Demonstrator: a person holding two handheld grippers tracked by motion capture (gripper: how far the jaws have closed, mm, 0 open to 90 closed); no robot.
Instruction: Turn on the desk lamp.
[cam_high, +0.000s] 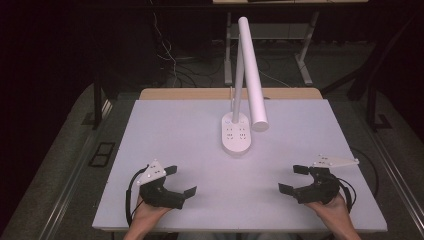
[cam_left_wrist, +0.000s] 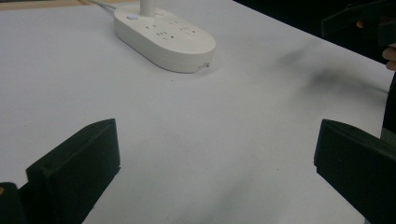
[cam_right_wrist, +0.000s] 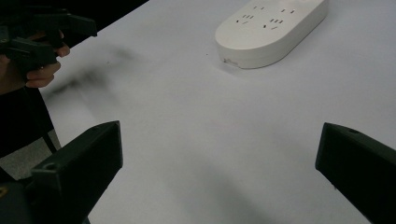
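Both the left tongs (cam_high: 180, 181) and the right tongs (cam_high: 294, 178) are hovering with jaws apart above the white table (cam_high: 175, 130). The white desk lamp's socket-studded base (cam_high: 236, 133) is sitting ahead, between them; no readable writing.

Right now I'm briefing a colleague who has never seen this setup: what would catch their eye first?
Probably the white desk lamp at the middle back of the white table, its long tube head slanting down over an oval base with sockets. Next, the two black grippers near the front edge: the left gripper and the right gripper, both with jaws wide apart and holding nothing.
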